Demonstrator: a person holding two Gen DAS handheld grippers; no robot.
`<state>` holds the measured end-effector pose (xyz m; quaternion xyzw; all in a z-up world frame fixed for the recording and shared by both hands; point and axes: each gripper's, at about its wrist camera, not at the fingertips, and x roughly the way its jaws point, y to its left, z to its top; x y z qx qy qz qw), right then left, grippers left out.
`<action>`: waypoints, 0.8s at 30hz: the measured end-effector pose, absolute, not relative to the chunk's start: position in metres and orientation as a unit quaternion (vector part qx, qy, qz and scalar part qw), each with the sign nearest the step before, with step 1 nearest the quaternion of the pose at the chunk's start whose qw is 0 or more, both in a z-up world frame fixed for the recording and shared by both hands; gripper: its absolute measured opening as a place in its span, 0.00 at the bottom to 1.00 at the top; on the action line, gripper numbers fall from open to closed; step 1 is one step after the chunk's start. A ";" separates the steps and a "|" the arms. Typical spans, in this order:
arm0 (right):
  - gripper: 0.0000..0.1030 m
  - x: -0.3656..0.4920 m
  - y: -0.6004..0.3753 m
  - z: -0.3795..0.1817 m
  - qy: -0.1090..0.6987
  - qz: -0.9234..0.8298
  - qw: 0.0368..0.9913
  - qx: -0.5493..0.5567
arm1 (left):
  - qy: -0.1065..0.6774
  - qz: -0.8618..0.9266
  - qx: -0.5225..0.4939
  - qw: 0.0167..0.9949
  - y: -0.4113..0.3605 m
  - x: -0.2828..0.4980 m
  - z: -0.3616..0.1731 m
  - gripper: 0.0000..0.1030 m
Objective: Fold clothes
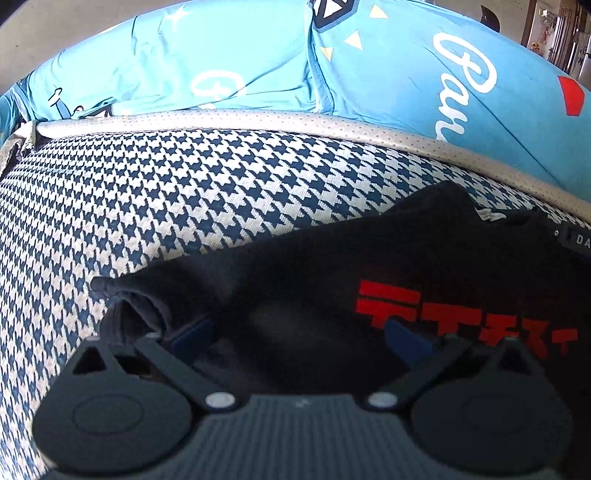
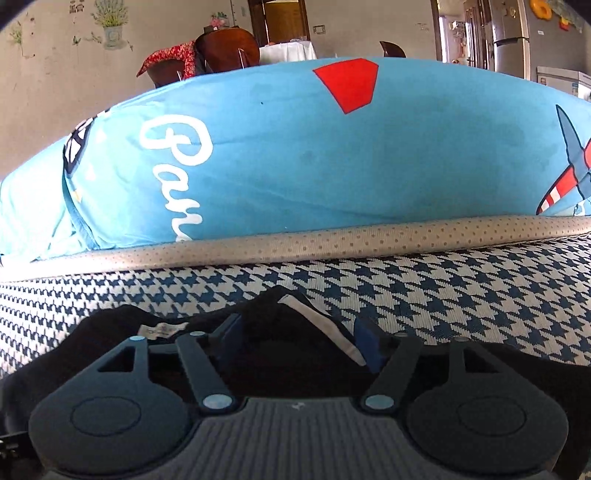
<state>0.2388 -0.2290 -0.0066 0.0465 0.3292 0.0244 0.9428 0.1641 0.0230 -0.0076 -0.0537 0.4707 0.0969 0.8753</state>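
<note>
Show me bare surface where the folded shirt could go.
Free: the houndstooth cover between the black shirt and the dotted piping, widest on that view's left. Also right of the shirt. Crowded: blue bedding beyond the piping.

Ahead of my tool is a houndstooth cushion (image 2: 443, 280), behind it a blue pillow (image 2: 295, 158). Far beyond stand a beige wall (image 2: 48, 92), chairs (image 2: 225, 48) and a fridge (image 2: 513, 33).

Black garment (image 1: 314, 280) cut off by right edge; red print (image 1: 443, 314) partly behind gripper frame.
</note>
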 end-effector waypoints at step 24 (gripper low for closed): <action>0.40 0.237 -0.233 0.006 0.285 -0.048 0.955 0.069 | 0.468 0.115 -0.074 0.873 0.041 0.168 -0.004 1.00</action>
